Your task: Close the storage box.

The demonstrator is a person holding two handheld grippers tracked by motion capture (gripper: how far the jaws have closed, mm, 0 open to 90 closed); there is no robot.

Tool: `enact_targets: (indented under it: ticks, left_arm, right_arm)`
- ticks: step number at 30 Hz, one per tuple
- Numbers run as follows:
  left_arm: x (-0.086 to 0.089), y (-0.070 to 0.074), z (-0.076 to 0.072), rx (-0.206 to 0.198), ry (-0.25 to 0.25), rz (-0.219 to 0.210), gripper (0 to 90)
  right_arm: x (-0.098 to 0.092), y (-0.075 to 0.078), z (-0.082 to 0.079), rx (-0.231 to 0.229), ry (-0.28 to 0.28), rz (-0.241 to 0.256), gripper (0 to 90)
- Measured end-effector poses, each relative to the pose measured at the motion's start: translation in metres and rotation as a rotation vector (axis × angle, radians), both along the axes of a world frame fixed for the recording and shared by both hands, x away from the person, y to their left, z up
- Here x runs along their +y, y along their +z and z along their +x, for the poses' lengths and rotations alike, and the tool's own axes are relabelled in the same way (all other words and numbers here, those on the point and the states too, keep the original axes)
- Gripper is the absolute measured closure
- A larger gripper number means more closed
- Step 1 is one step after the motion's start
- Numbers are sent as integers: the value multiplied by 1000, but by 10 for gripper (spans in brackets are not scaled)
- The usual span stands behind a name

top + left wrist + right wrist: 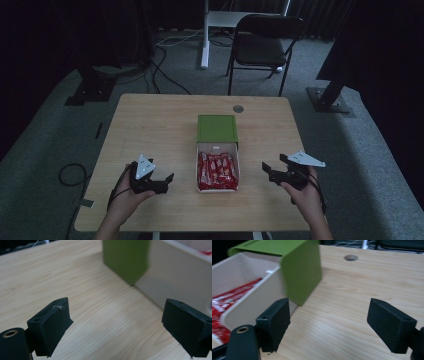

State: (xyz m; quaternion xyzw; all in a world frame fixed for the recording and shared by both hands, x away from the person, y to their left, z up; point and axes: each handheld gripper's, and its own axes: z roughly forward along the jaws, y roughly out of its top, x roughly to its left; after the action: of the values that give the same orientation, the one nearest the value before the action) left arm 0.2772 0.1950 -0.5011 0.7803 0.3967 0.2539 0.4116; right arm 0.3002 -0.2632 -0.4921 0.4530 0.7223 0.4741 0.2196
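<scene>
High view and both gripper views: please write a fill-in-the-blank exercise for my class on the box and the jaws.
1. The white tray holds wrappers coloured ____.
2. The sleeve partly over the tray's far end is coloured ____.
3. The jaws of the left gripper stand ____, with nothing between them.
4. The right gripper lies on the tray's ____ side in the high view.

Missing words: red; green; open; right
</scene>
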Motion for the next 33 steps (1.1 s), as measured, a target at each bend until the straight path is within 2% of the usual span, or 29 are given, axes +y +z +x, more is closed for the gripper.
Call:
enact_targets:
  ticks: [9, 14, 20, 21, 23, 25, 33]
  left_arm:
    - [-26, 7, 0, -16, -100, -16, 91]
    - [-40, 9, -2, -16, -159, -32, 91]
    - [-46, 9, -1, -17, -177, -26, 91]
    - [-51, 9, 0, -11, -194, -38, 91]
    - [-53, 8, 1, -8, -202, -29, 91]
    - [-56, 6, 2, 2, -221, -39, 91]
    - [-60, -2, 9, 15, -206, 2, 91]
  right_arm:
    - [20, 3, -2, -25, 82, 12, 167]
    - [32, 2, -5, -22, 140, 25, 167]
    - [43, -3, -8, -8, 190, 15, 167]
    - [47, -6, -9, 0, 207, 11, 167]
    - [50, -7, -9, 6, 218, 14, 168]
    - [53, -9, -9, 12, 227, 9, 168]
    - [60, -16, -5, 21, 248, -37, 169]
